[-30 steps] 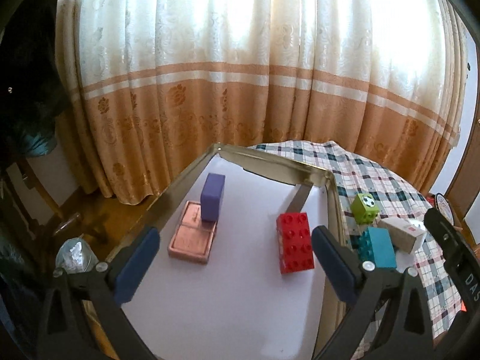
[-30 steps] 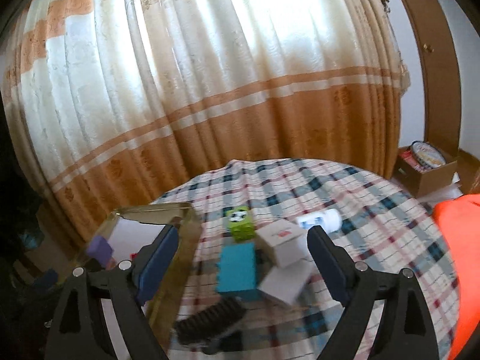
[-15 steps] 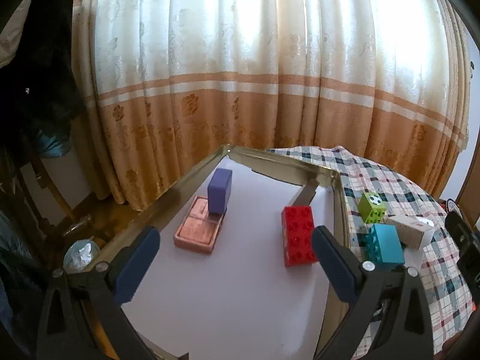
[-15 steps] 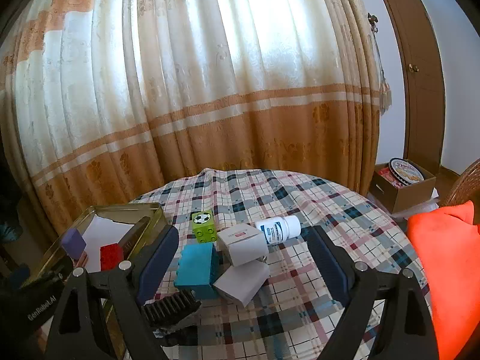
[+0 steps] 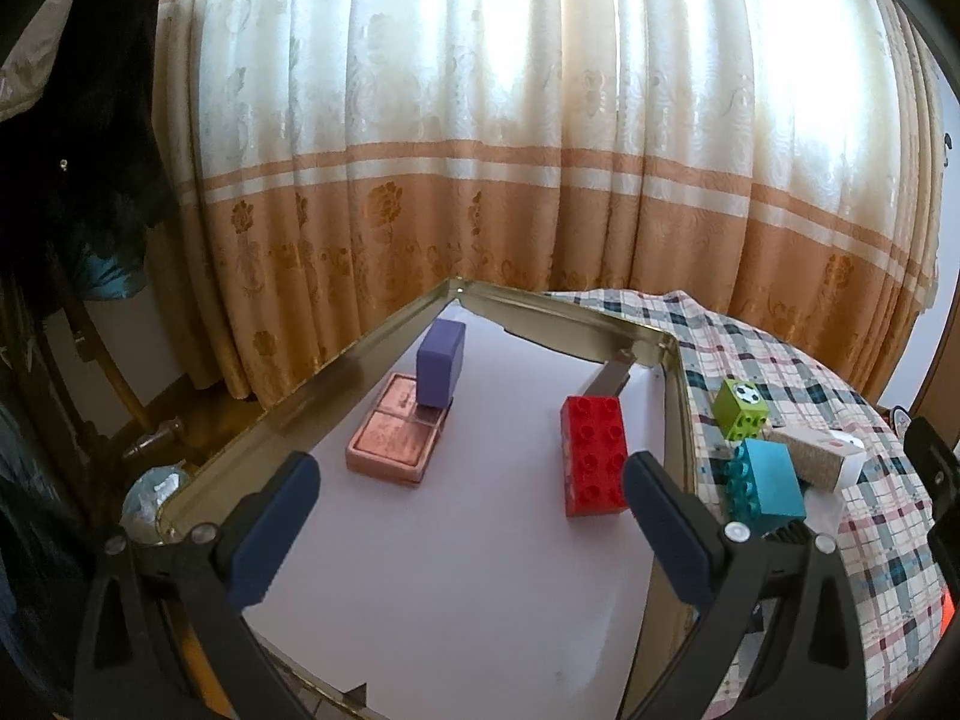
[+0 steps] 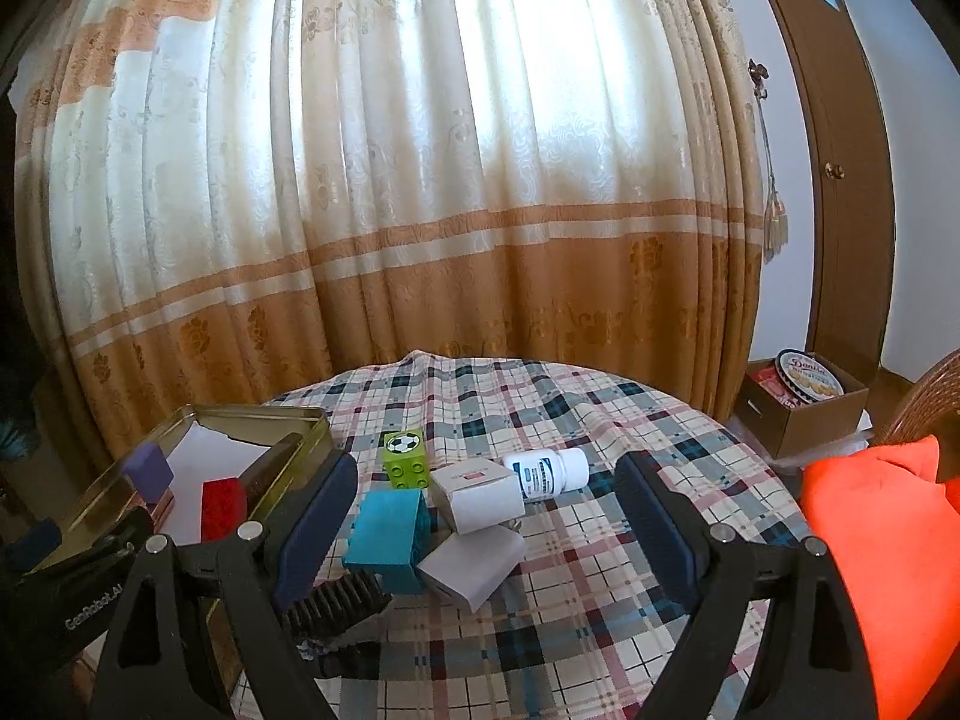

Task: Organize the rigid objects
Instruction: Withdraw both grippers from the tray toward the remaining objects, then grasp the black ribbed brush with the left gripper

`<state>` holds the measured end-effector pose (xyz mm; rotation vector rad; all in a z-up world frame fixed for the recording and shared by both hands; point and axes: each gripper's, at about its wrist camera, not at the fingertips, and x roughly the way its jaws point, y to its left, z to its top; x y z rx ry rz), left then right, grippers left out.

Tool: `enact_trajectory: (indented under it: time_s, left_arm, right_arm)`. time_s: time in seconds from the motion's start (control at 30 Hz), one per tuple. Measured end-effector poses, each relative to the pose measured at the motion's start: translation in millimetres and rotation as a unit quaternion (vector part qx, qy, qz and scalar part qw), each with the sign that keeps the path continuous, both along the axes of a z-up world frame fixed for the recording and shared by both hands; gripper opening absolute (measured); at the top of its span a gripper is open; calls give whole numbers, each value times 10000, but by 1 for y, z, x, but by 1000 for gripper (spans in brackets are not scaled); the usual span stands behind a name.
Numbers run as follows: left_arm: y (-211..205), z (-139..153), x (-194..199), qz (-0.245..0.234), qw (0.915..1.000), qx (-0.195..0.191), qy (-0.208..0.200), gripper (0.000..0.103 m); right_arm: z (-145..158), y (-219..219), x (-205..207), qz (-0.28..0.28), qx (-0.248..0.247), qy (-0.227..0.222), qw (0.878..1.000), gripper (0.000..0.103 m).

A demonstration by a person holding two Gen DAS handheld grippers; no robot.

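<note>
Right wrist: two white boxes (image 6: 477,495), one bottle (image 6: 549,473) (lying), one teal brick (image 6: 387,537).

A shiny gold metal tin (image 5: 372,354) lined with matt white paper holds a glossy red plastic brick (image 5: 594,456). The woven plaid tablecloth (image 6: 600,588) carries a smooth white plastic bottle (image 6: 549,473) and a matt cardboard box (image 6: 477,495).
</note>
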<state>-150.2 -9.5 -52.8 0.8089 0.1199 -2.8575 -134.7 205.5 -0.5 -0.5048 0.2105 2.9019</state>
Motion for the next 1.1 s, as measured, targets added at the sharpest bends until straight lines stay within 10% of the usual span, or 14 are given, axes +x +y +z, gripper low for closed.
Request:
enact_trajectory:
  time_s: [1.1]
  left_arm:
    - [44, -3, 12, -953, 9947, -348, -176, 102]
  right_arm:
    - [0, 61, 14, -675, 57, -188, 9975, 89]
